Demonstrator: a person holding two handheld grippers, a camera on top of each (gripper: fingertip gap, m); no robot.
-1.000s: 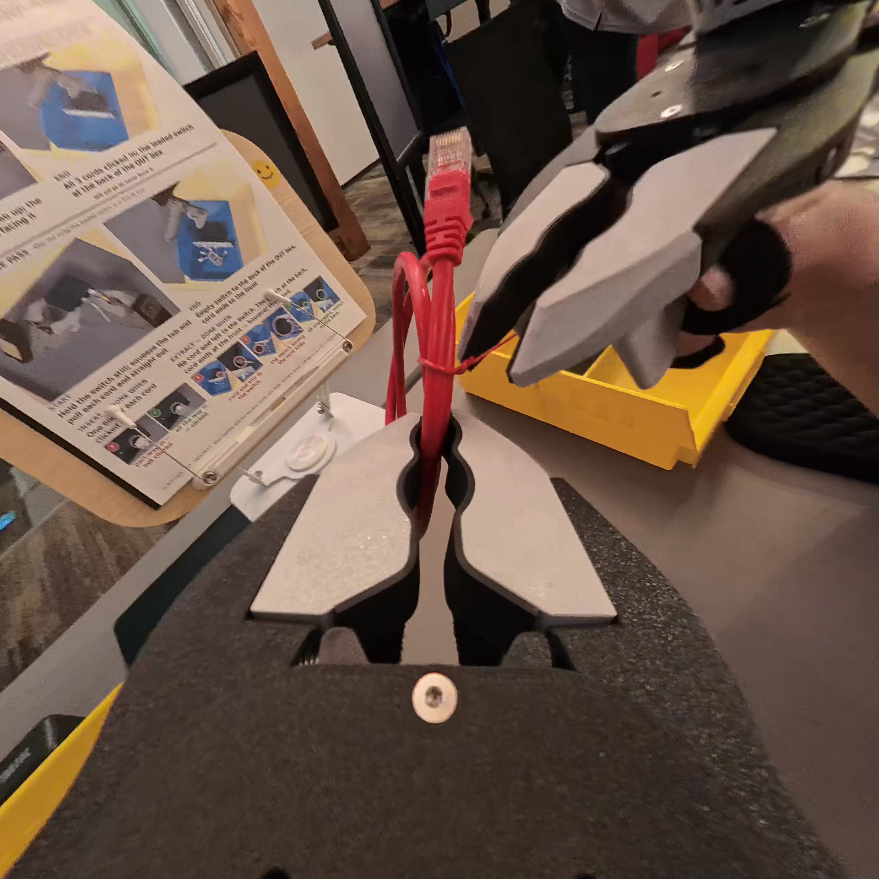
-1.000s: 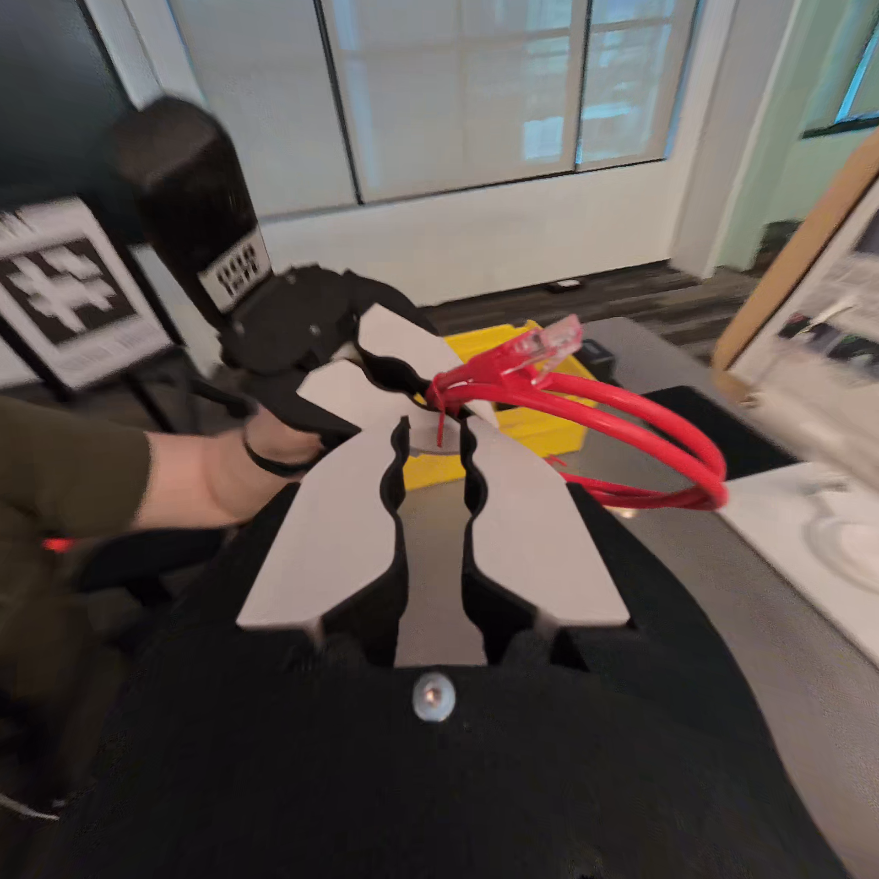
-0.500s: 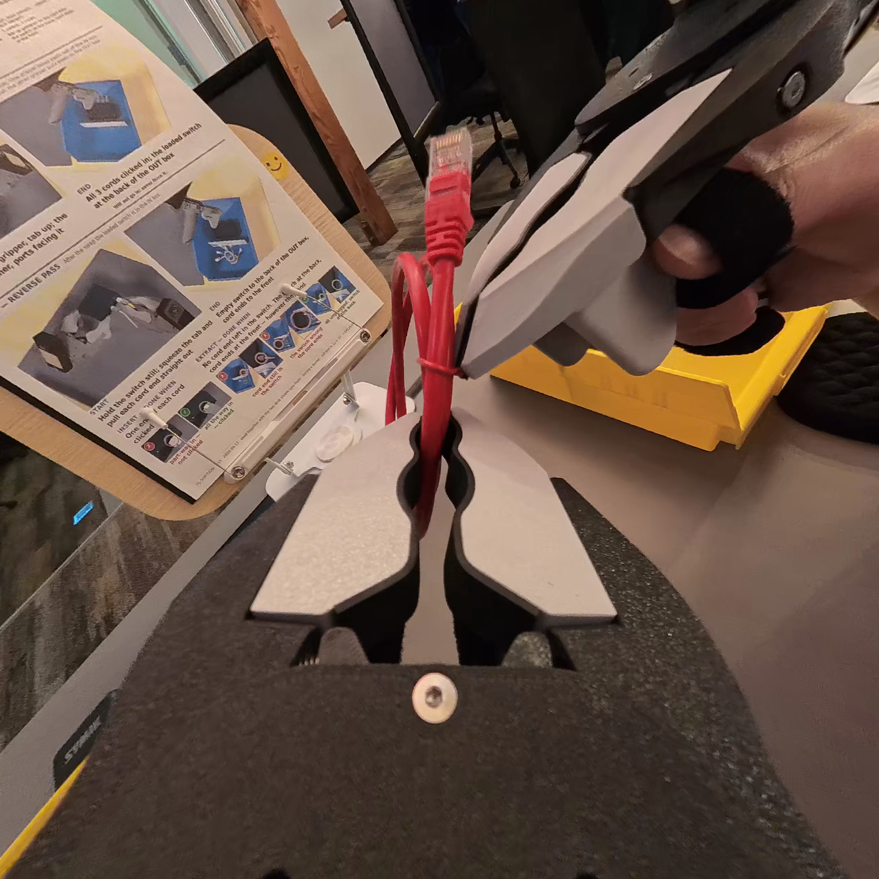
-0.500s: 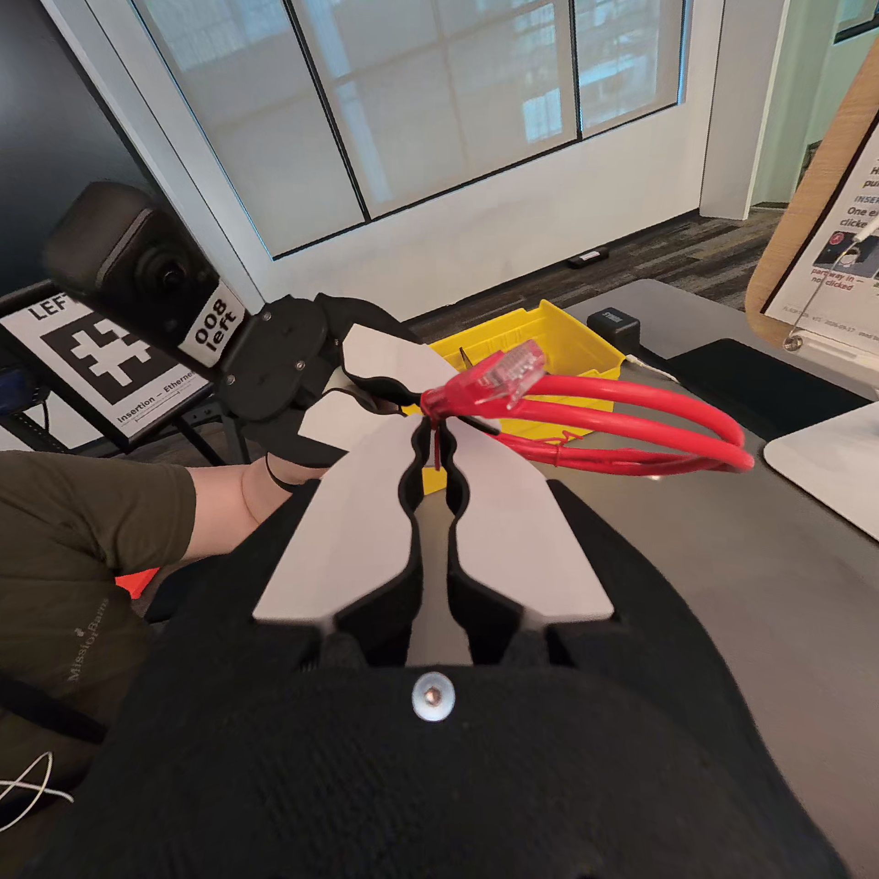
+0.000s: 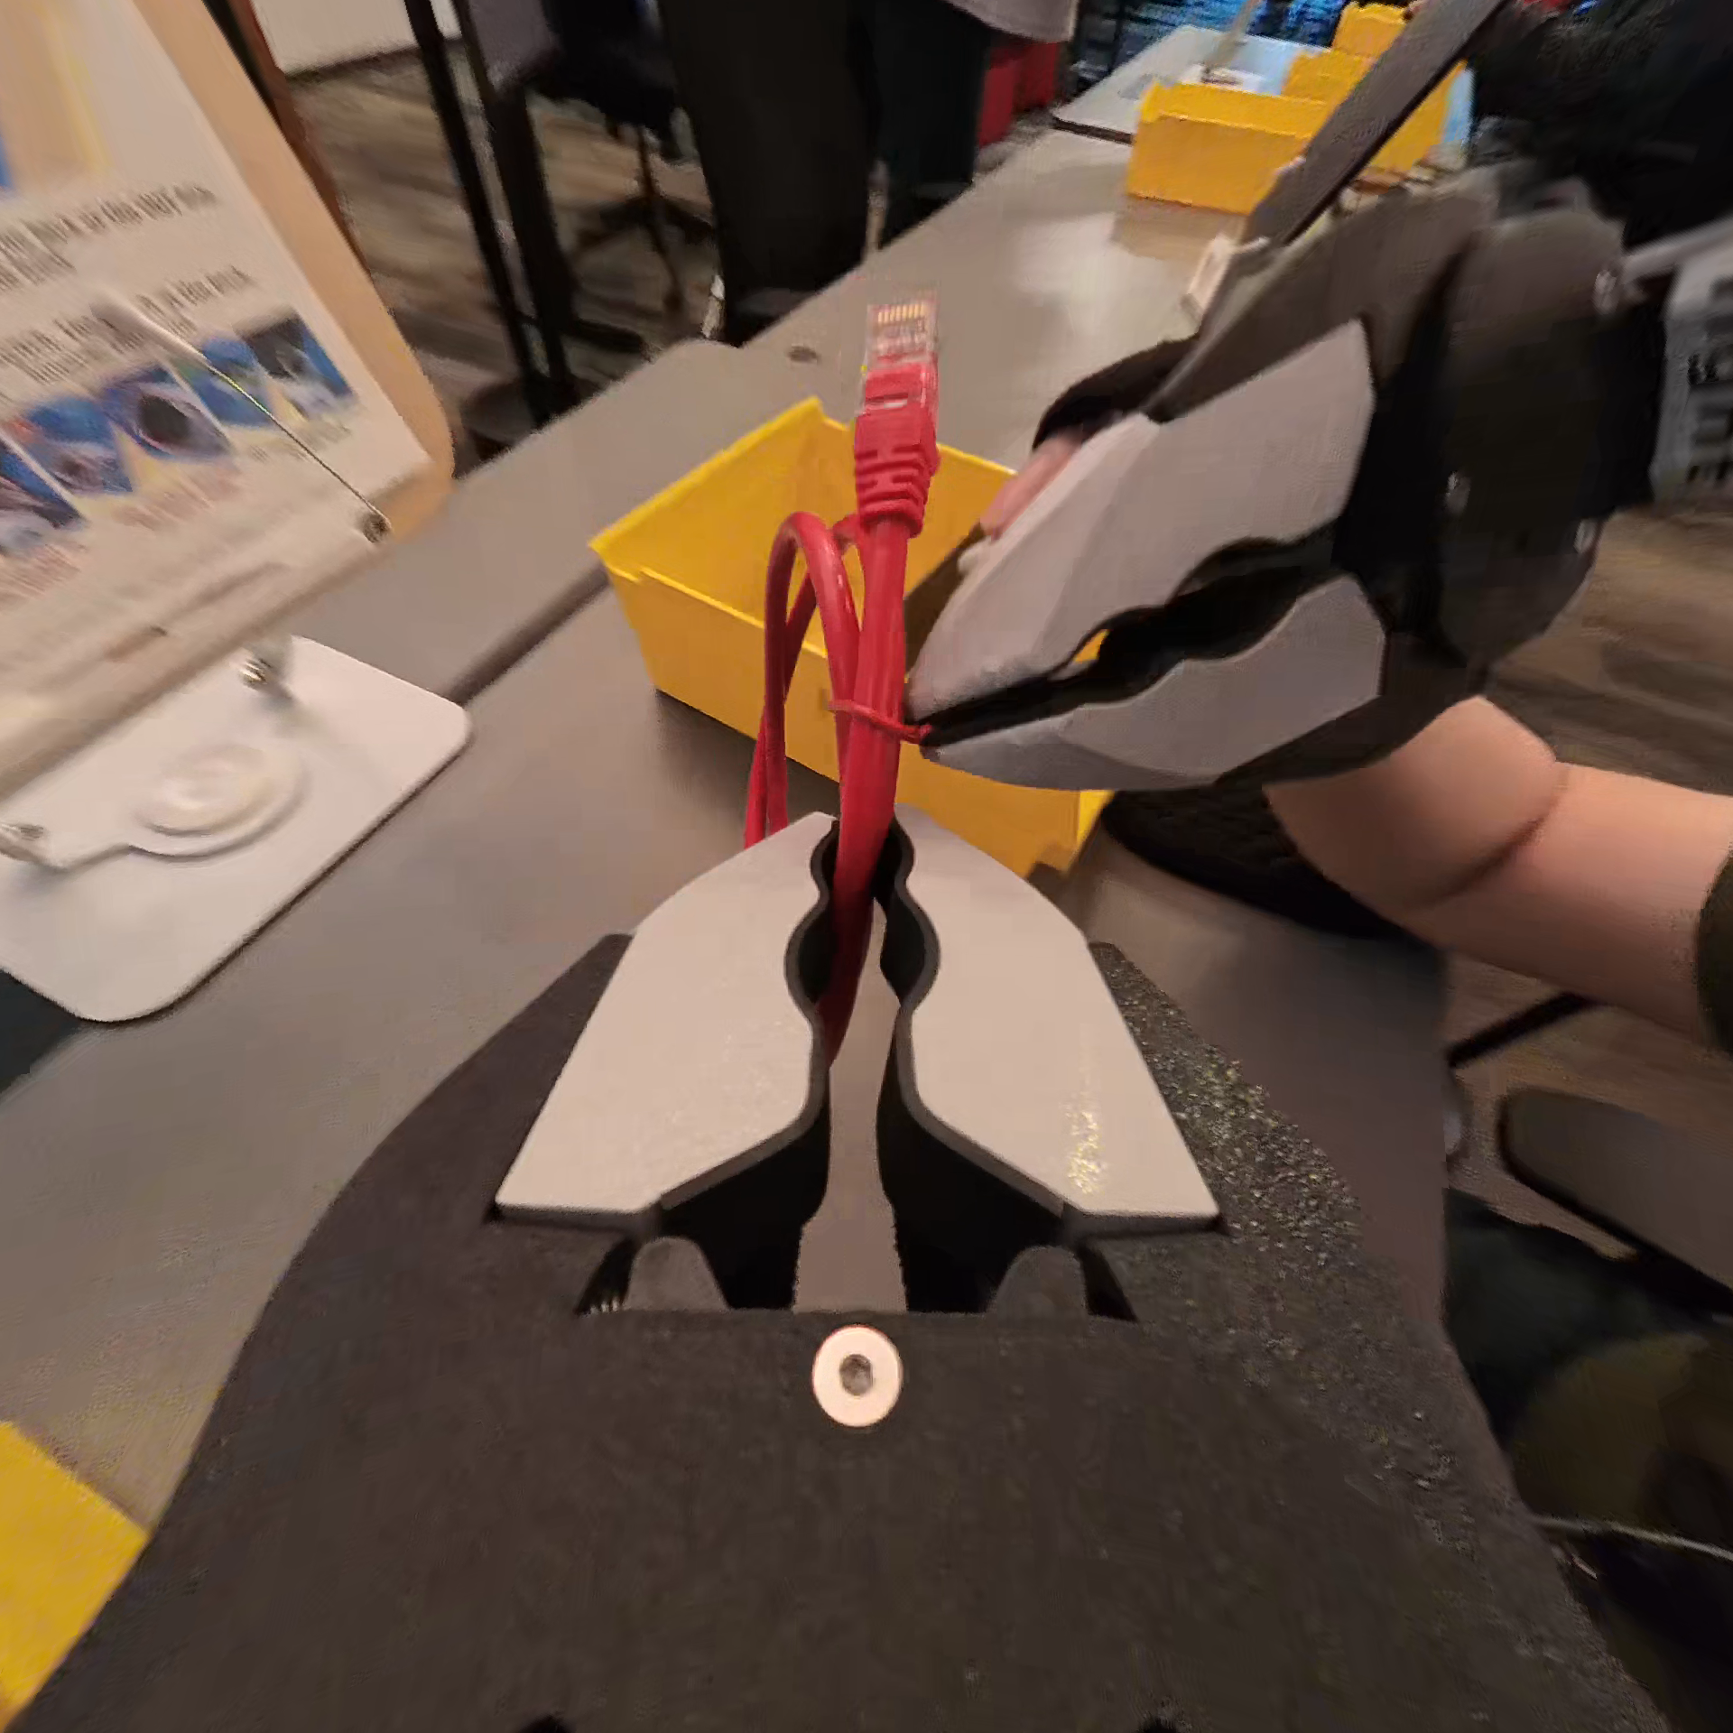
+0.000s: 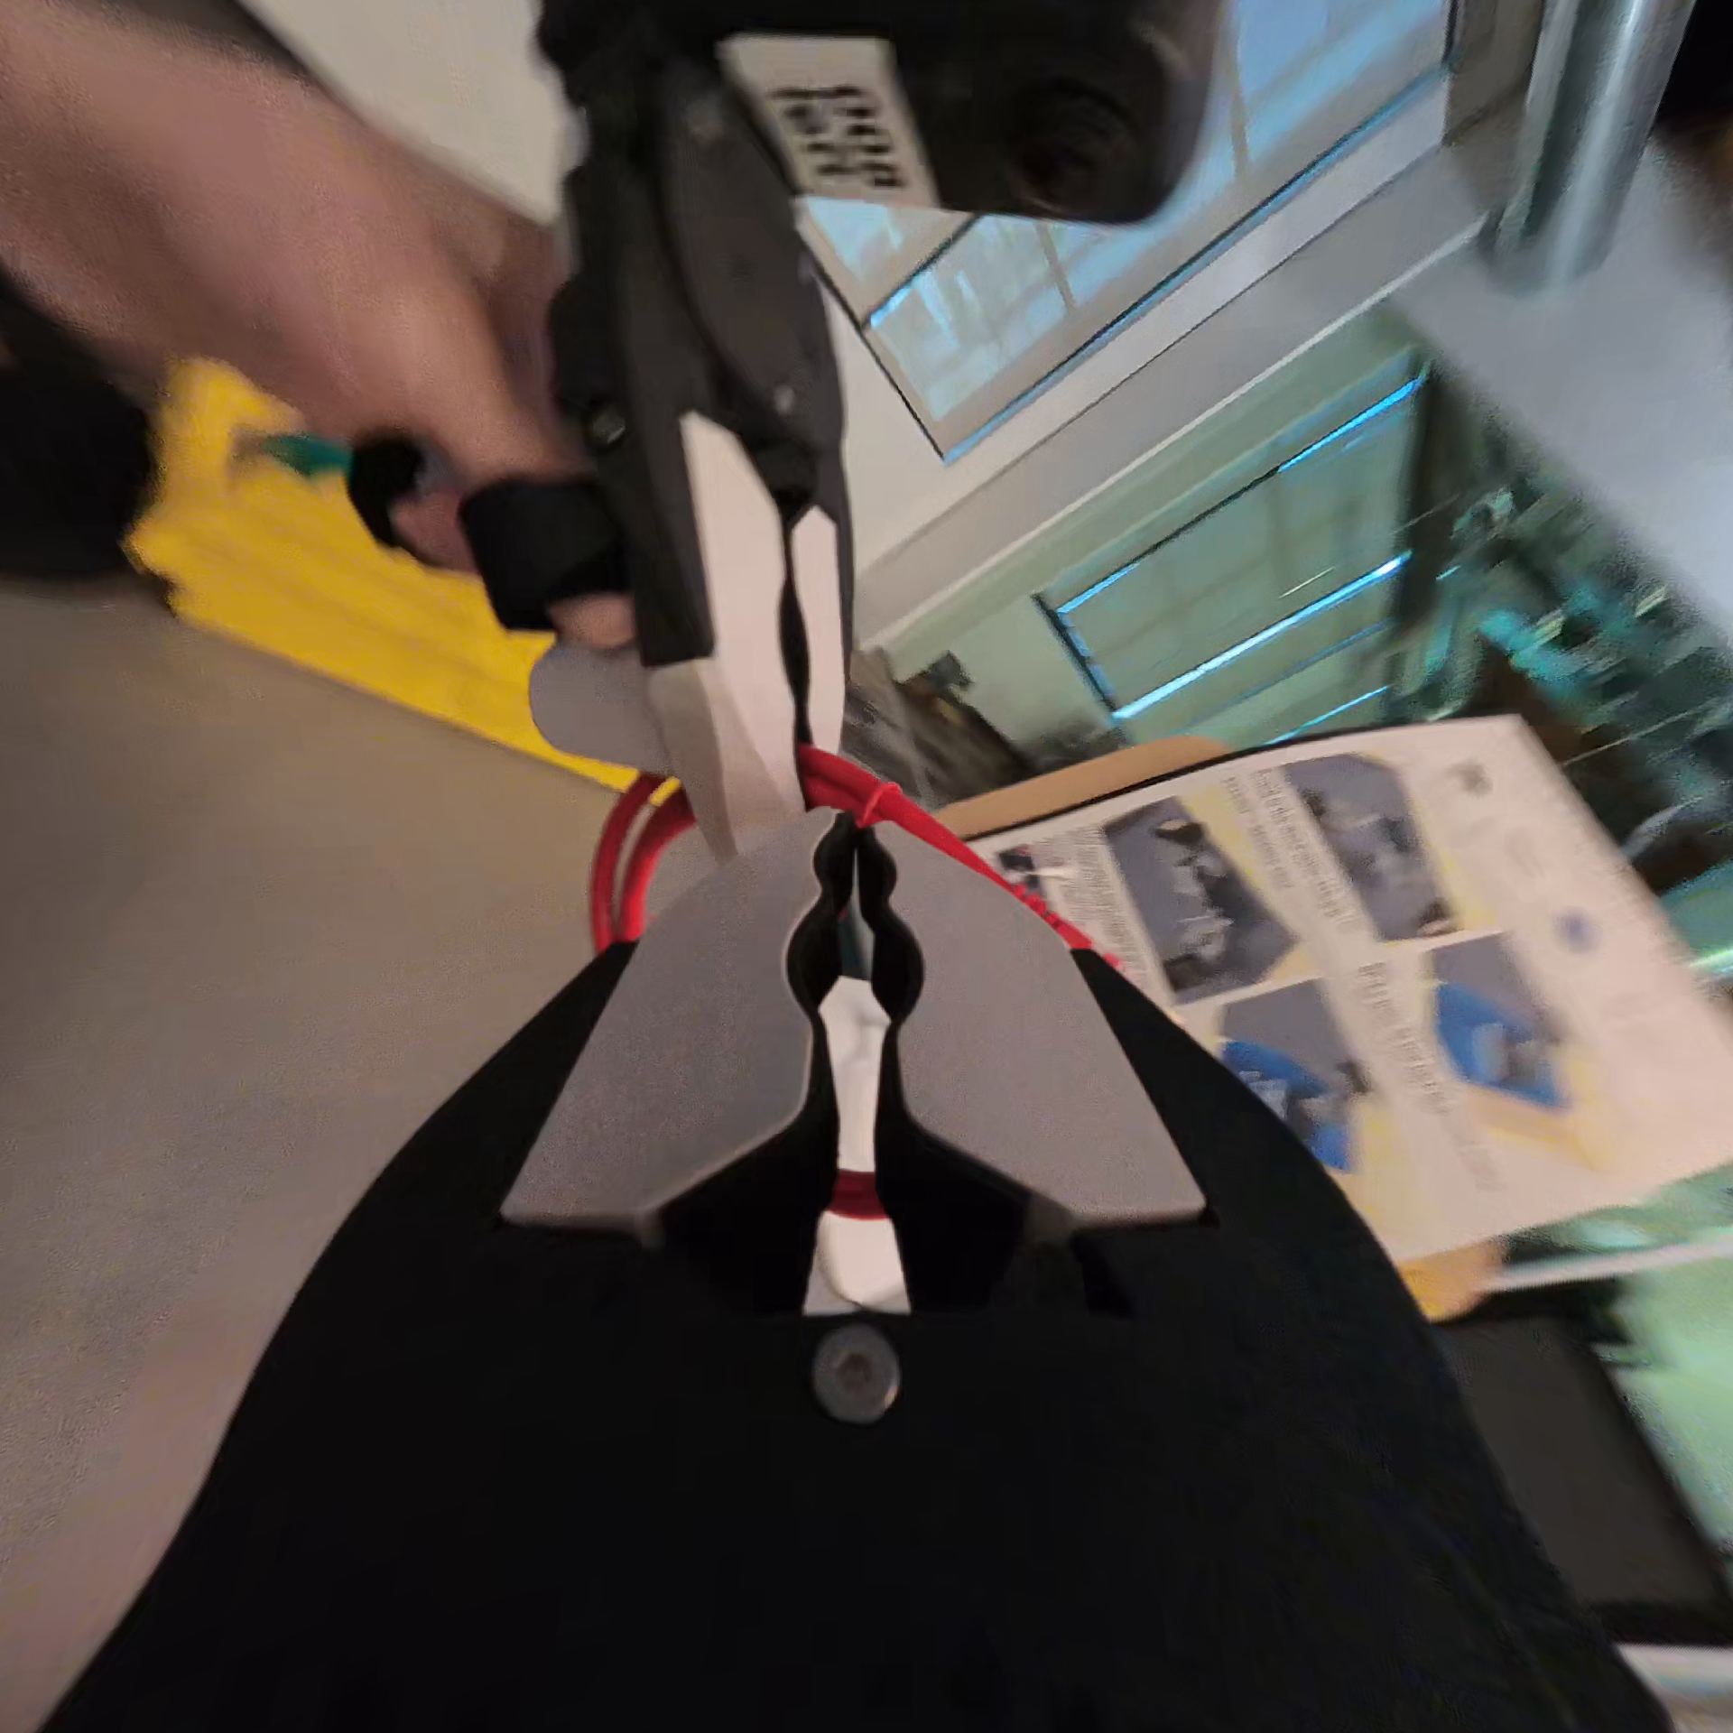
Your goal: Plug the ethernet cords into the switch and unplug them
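Rolled over since a moment ago, the right gripper (image 5: 924, 731) now pinches the cord's (image 5: 867, 675) twist tie (image 5: 867, 717); the left gripper (image 5: 858, 835) clamps the light, floppy coil upright. Best held behind the plug (image 5: 898, 347).

Grey table (image 5: 1022, 272), windows (image 6: 1247, 581) behind

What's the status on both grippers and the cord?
Left gripper shut on coiled red ethernet cord, plug up. Right gripper pinching the thin red twist tie binding the coil. No switch in view.
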